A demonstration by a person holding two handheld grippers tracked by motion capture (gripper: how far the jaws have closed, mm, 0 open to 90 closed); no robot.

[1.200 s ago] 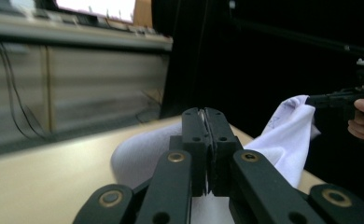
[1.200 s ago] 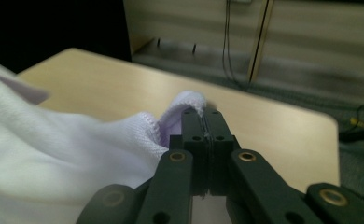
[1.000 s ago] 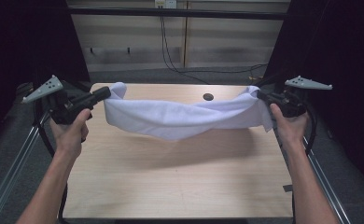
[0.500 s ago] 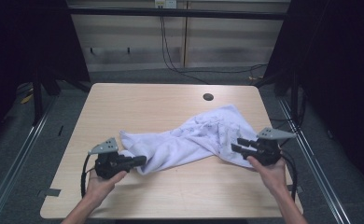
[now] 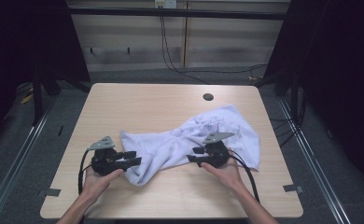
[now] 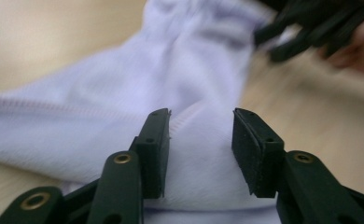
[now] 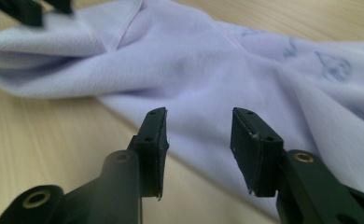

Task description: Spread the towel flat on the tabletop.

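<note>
Both tongs, left [image 5: 132, 158] and right [image 5: 195, 155], gape apart over the crumpled white cloth [image 5: 180, 142] on the wooden table [image 5: 138, 102].

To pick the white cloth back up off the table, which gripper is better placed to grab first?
Left, probably. The left gripper has open jaws with the white cloth lying between them, so closing should catch fabric. The right gripper is also open, but sits at the cloth's edge over bare table.

right gripper [image 6: 311, 28] blurred, cloth [image 6: 124, 107] edges cropped
</note>
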